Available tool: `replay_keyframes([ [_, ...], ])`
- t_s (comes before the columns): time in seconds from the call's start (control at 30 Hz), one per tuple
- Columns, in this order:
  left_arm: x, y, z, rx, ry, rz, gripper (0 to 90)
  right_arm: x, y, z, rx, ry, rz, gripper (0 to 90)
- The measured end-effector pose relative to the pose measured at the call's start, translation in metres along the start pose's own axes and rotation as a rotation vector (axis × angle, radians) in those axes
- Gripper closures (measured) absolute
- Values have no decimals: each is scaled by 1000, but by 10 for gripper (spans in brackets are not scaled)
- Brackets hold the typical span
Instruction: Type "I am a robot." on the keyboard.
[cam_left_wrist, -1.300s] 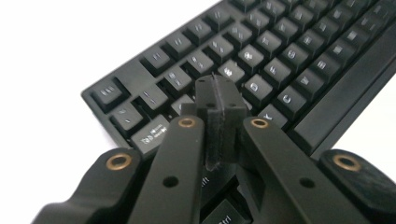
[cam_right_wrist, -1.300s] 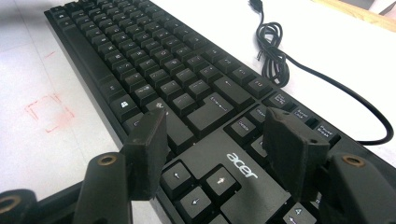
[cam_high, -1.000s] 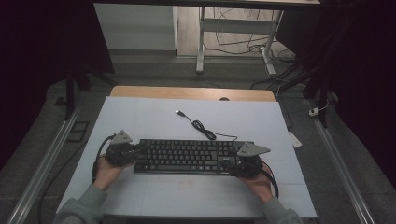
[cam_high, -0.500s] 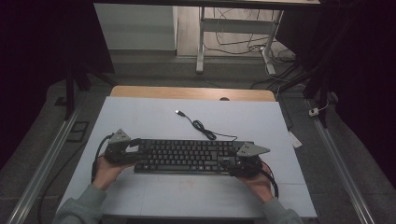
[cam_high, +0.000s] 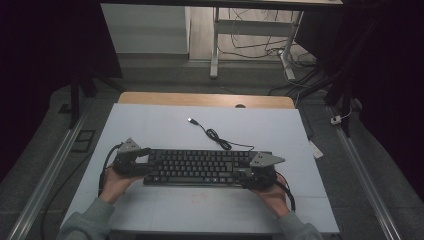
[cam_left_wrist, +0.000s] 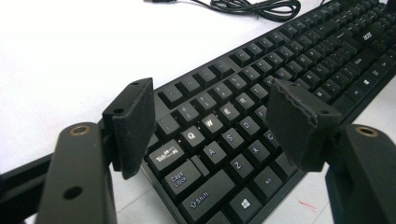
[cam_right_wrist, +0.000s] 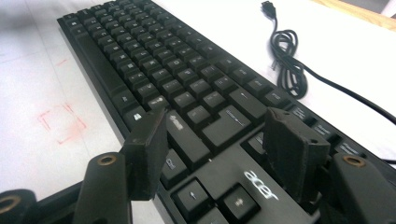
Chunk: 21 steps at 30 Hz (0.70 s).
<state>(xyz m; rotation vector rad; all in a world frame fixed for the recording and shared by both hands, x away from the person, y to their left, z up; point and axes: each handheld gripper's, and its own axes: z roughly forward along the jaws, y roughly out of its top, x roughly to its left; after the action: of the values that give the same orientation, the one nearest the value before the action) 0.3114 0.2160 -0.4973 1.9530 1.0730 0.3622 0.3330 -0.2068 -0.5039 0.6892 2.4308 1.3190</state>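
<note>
keyboard set down, both grippers letting go

since the room beyond is dark, with cables and desk legs on the floor, the lit white table (cam_high: 165, 125) stands out. on it the black keyboard (cam_high: 200, 167) lies flat near the person's edge, its cord (cam_high: 217, 137) coiled loose behind. the left gripper (cam_left_wrist: 210, 121) sits at the tab-key end, its jaws having just opened, now apart over the keys without pressing. the right gripper (cam_right_wrist: 215, 144) straddles the arrow-key end, jaws apart too; it looks like a two-handed placement, finished.
</note>
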Motion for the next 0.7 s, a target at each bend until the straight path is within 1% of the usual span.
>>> replay_keyframes([
  [0.1,1,0,0,3,3,-3,322,2,3,4,3,10,-3,402],
  [0.13,1,0,0,5,5,-4,322,3,4,5,-2,14,3,402],
  [0.27,1,0,0,14,7,-7,319,8,10,11,-7,27,-6,407],
  [0.33,0,0,1,18,7,-2,318,10,13,14,-4,39,-8,410],
  [0.37,0,0,2,20,6,0,318,12,15,14,2,36,-17,414],
  [0.4,0,0,2,20,6,2,318,12,17,16,-1,49,-17,420],
  [0.53,0,0,3,23,10,3,319,15,26,26,-3,69,-31,455],
  [0.6,0,0,3,25,11,4,319,18,31,33,1,88,-38,488],
  [0.7,0,0,3,28,10,5,319,24,36,40,14,104,-58,541],
])
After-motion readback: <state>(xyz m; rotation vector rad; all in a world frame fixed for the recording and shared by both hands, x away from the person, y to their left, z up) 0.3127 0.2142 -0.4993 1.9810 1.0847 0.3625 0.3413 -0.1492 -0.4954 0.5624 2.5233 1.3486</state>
